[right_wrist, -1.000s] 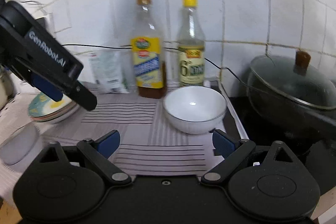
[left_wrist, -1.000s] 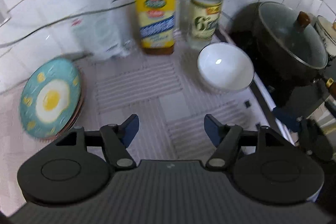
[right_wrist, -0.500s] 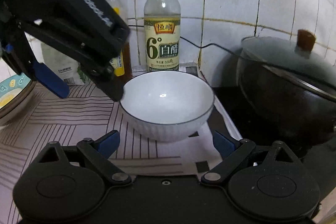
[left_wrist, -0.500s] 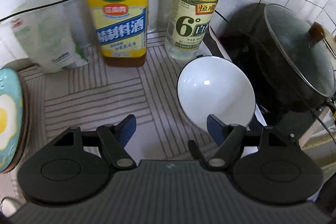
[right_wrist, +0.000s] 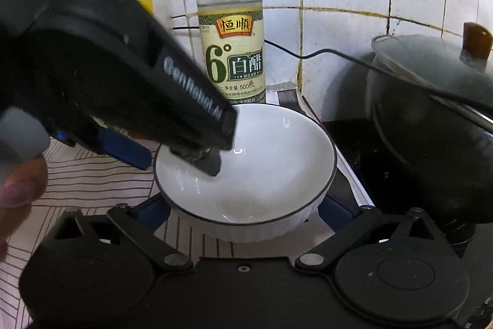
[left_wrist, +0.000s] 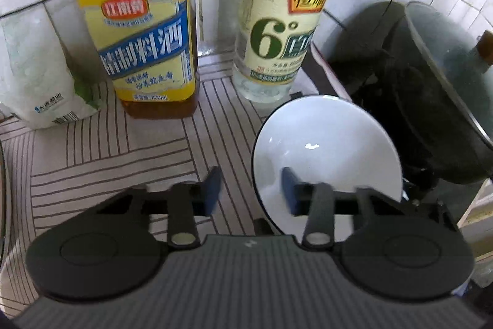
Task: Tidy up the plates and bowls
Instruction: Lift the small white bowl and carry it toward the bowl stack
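A white bowl (left_wrist: 326,144) with a thin dark rim sits on the striped mat, also in the right wrist view (right_wrist: 262,162). My left gripper (left_wrist: 251,190) straddles the bowl's left rim, one blue finger inside the bowl and one outside; the jaws are narrowed but a gap still shows on both sides of the rim. In the right wrist view the left gripper (right_wrist: 181,156) reaches in from the left. My right gripper (right_wrist: 243,215) is open, its blue fingers on either side of the bowl's near base.
A yellow-labelled cooking wine bottle (left_wrist: 138,30) and a white vinegar bottle (left_wrist: 277,30) stand against the tiled wall behind the bowl. A white bag (left_wrist: 40,76) is at the left. A black lidded pot (left_wrist: 431,88) sits on the stove at the right.
Both grippers moved in on the bowl. The left gripper's jaws have narrowed around the bowl's left rim. The right gripper's fingers now flank the bowl. The egg-patterned plates left the views.
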Available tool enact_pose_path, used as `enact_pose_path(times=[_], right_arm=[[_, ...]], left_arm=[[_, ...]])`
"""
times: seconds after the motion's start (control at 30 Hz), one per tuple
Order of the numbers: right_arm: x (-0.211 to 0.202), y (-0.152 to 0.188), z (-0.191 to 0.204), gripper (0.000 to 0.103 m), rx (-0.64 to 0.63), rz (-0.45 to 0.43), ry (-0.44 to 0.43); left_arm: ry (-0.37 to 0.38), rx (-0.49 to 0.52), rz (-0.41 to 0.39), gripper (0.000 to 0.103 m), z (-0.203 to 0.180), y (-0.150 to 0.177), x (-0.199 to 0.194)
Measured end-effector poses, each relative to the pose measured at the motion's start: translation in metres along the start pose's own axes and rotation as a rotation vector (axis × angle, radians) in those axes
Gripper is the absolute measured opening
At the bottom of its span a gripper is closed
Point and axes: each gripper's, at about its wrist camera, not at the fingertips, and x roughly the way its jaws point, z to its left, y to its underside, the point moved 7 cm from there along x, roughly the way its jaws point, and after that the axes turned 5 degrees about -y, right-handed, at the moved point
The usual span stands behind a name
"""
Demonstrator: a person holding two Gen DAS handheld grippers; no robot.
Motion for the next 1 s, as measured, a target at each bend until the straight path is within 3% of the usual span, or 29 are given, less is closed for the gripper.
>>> enact_pose_path(times=[0.23,0.4,0.63,1.0], right_arm=[[0.01,0.0,-0.002,0.103,0.023,0.001,-0.016],[0.009,0.002,0.0,0.103,0.028,-0.004,-0.028],[-0.001,0.0,0.005,0.103,0.044,-0.012,-0.06],[-0.043,-0.004,0.037,0.102,-0.042,-0.039,-0.106]], left_arm=[[0.08,-0.046,0.039,0.011,0.003,0.002,0.007],[0.05,-0.002,0.053,0.011,0.0,0.005,0.0],[0.054,-0.017,0.078,0.012,0.006,0.012,-0.021],[0.012,-0.025,0.068,0.012,0.028,0.03,-0.072]])
